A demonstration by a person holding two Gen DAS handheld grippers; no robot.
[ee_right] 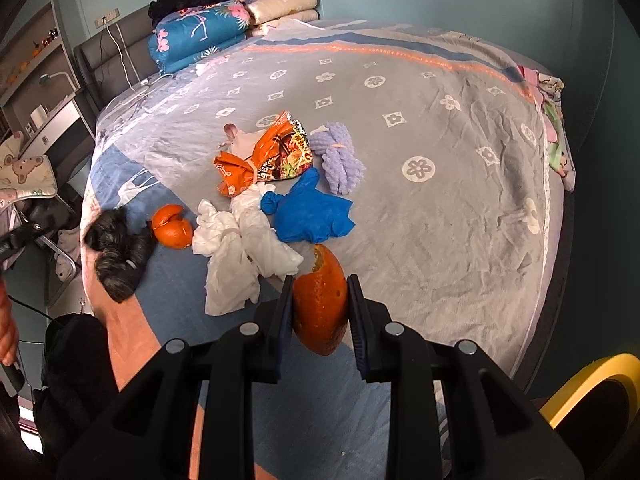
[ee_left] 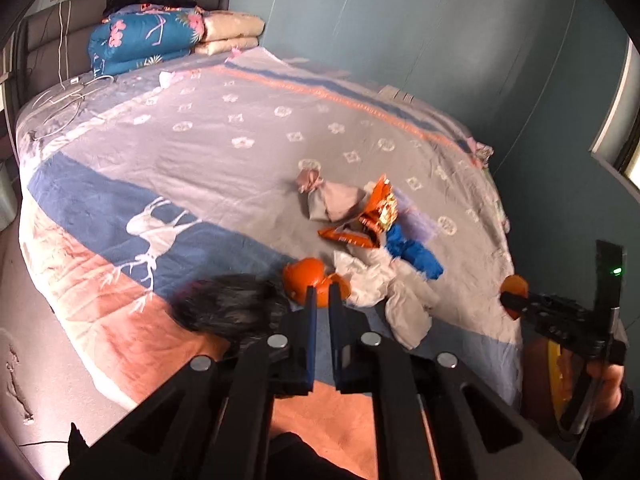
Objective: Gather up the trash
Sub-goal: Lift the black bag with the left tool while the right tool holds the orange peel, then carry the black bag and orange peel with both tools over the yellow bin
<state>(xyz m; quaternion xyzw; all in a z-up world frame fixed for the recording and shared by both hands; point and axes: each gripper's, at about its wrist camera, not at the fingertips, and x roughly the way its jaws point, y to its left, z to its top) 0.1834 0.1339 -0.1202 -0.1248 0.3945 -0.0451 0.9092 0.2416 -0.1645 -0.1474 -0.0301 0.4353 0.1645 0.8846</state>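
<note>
Right gripper [ee_right: 319, 312] clamped on an orange peel piece [ee_right: 320, 304], lifted off the bed [ee_right: 440, 200], probably bound for the yellow-rimmed bin [ee_right: 592, 380]. Left gripper [ee_left: 323, 300] narrowed to near nothing, tips at another peel [ee_left: 304, 278]; grip unclear.

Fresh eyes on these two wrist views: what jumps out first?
The right gripper is clamped on a piece of orange peel, held above the near edge of the bed. Behind it, mid-bed, lies a bright heap: an orange snack bag, a blue glove and white crumpled tissue. The left gripper is shut and empty, just short of more orange peel.
</note>
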